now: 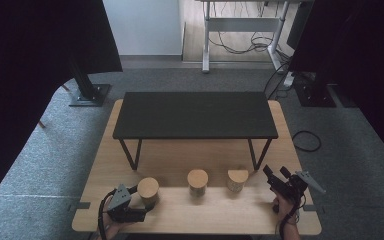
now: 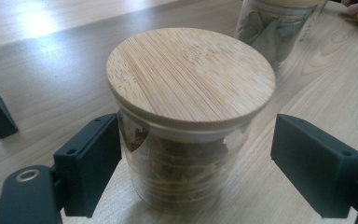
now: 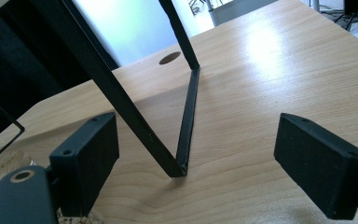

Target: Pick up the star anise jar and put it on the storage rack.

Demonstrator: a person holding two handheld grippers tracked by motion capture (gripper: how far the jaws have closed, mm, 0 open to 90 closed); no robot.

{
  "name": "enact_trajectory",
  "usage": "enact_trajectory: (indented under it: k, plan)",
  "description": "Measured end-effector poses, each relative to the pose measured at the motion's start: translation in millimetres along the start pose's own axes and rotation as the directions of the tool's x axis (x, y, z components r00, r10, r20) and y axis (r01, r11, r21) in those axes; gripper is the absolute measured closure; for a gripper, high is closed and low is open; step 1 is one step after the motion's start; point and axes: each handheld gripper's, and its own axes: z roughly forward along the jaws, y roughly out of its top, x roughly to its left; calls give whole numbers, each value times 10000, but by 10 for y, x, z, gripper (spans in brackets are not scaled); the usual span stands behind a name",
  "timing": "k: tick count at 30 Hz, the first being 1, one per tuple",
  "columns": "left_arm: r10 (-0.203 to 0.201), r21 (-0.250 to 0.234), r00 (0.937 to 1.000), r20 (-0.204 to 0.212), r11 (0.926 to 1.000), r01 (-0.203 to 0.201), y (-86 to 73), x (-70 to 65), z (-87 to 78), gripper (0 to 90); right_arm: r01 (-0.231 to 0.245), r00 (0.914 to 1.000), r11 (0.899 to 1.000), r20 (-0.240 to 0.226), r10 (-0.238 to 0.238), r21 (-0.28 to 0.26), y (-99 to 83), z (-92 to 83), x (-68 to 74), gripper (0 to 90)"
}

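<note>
Both tongs gape: left tongs straddle the left jar, one pad seemingly touching. Closing crookedly might tip it.

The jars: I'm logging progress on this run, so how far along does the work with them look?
Early. Nothing looks done: all three lidded jars stand in a row on the wooden table, and the black shelf is bare. In hand: the left gripper brackets the left jar, jaws open, the right pad clearly apart. The right gripper is open on nothing. Grasping and moving are left.
</note>
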Motion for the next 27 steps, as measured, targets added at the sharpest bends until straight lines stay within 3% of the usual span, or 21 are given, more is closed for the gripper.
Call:
enact_trajectory:
  k: [8,15,21,27]
  plan:
    - [98,82,9987,-507,9999,-94,37,-13,108,150,4,10000,10000,3,-4,-1,0,-1,1,134]
    - [211,198,9932,-1141,9996,-190,85,-39,209,155,5,10000,10000,13,-5,13,0,1,1,134]
    - [143,87,9918,-1270,9999,-133,83,-45,228,252,-5,10000,10000,7,5,14,1,2,-1,134]
    - [120,62,9913,-1313,9999,-113,81,-35,221,256,-14,10000,10000,-4,14,16,1,2,-3,134]
